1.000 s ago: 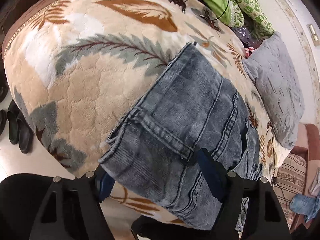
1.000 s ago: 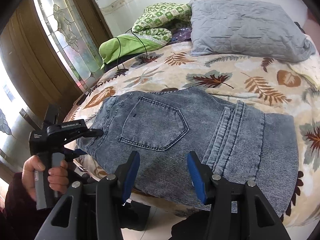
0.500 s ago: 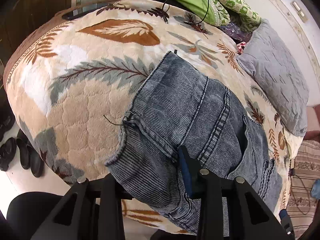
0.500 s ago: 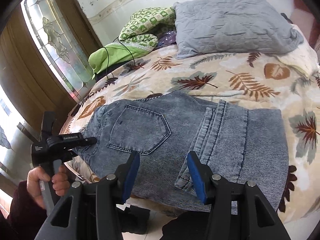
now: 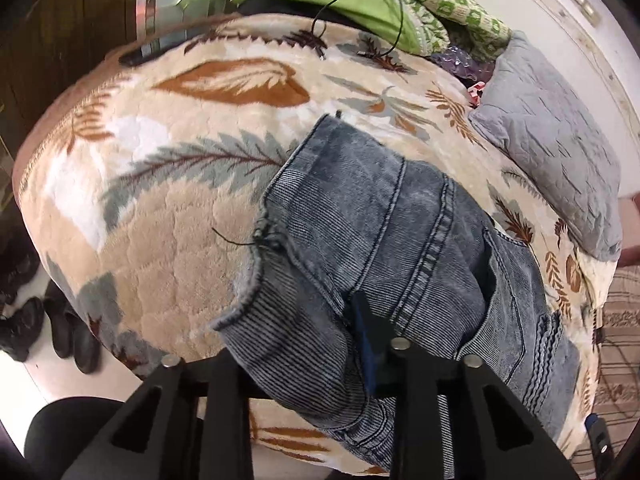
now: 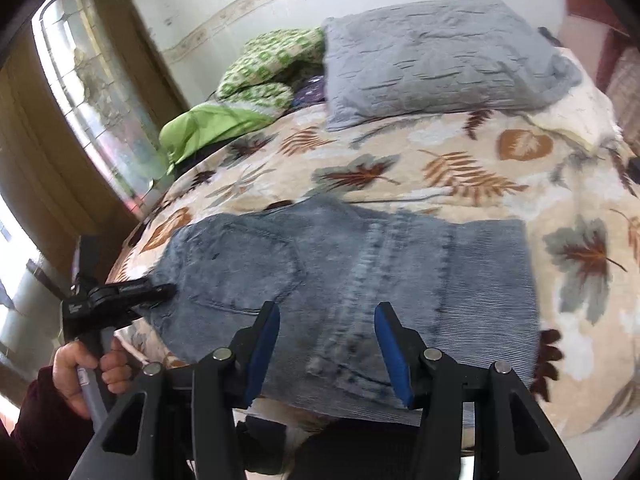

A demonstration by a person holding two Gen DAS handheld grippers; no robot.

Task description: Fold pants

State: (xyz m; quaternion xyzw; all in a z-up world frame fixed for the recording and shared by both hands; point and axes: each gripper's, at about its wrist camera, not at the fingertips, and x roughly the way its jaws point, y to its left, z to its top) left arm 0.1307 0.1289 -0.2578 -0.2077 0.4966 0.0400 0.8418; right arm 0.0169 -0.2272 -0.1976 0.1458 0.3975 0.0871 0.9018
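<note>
Folded blue-grey denim pants [image 6: 352, 280] lie on a leaf-patterned blanket [image 6: 480, 168] near the bed's front edge, back pocket up. In the left wrist view the pants [image 5: 380, 240] fill the lower middle. My left gripper [image 5: 320, 344] is shut on the pants' near left edge; denim covers one finger and hides its pad. It also shows in the right wrist view [image 6: 160, 292], pinching the pants' left edge. My right gripper [image 6: 326, 344] is open and empty, just above the pants' front edge.
A grey pillow [image 6: 440, 60] and green bedding [image 6: 224, 120] lie at the head of the bed. A black cable [image 5: 360, 12] runs over the green cloth. Black shoes [image 5: 60, 328] stand on the floor left of the bed. A window [image 6: 100, 92] is at left.
My left gripper closed on the pants' left edge and bunched the denim. My right gripper stayed open and shifted slightly along the front edge.
</note>
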